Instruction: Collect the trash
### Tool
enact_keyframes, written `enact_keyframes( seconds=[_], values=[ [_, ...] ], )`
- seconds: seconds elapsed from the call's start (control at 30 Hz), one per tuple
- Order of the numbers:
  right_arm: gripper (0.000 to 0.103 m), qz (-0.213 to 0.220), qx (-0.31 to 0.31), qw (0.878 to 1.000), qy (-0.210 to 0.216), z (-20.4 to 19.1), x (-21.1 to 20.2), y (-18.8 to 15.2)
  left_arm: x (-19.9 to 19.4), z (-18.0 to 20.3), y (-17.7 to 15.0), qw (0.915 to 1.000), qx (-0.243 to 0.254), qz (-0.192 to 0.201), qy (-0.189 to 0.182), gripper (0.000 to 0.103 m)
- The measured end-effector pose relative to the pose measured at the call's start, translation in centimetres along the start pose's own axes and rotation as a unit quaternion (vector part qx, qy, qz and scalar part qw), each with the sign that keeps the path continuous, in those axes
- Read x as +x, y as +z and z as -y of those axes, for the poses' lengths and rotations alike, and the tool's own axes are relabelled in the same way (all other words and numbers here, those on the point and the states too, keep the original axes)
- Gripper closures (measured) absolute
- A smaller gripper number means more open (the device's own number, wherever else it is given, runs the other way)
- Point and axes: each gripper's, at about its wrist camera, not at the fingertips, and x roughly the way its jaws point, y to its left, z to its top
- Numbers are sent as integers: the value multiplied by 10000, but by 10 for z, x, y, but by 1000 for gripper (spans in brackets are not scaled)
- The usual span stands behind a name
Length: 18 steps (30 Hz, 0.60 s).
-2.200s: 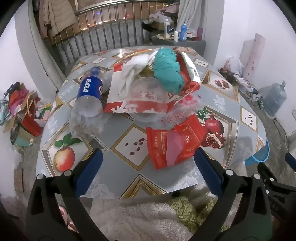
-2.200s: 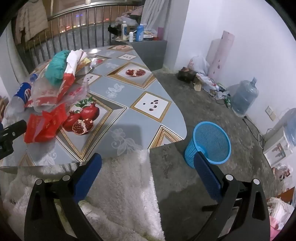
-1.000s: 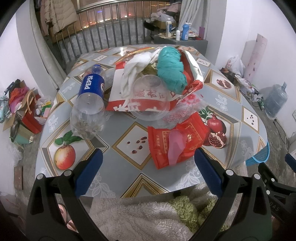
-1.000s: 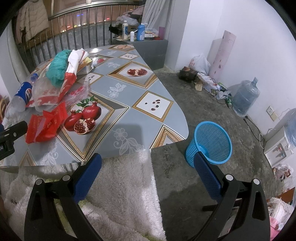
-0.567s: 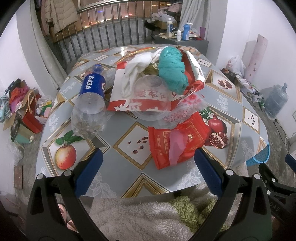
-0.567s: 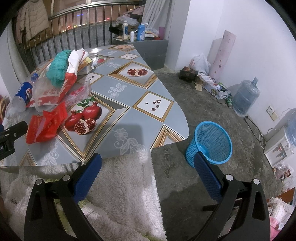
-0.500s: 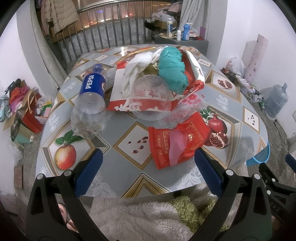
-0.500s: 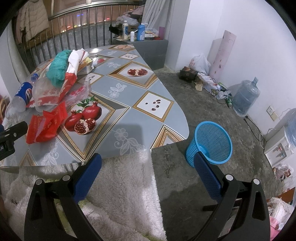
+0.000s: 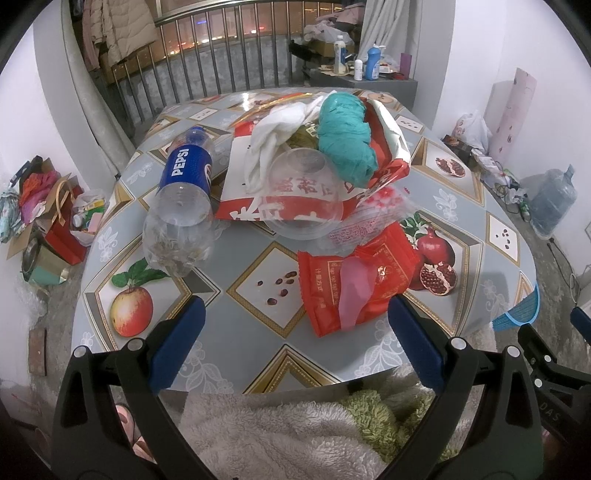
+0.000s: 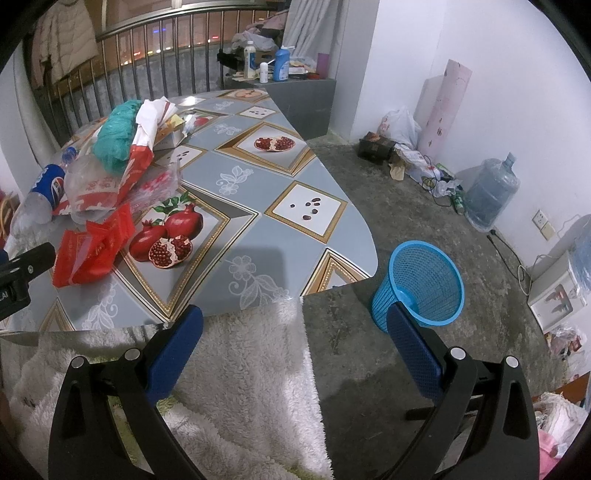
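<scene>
Left claw agape before bottle

Desk round, covered in grey cloth printed with apple, pomegranates, seeds in gold-edged diamonds. Metal railing behind it; coat hangs at far left. Grey cabinet by curtain carries bottles and purple cup. Large water jug stands on concrete floor near wall, beside tangle of cables. Pink roll leans against wall. White plastic bag and dark box just beside it. Fluffy white fabric in foreground.
</scene>
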Motion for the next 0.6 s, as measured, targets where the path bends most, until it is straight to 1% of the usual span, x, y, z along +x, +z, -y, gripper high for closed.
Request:
enact_keyframes(
  seconds=[0.53,0.6],
  values=[
    [6,-5,4,10000,17,3,1,1,0,-3,-1,10000,-12,-2,0,7],
    [6,-5,1,10000,55,-4,0,2,4,-10,-6,10000,-33,9,-9,7]
  ],
)
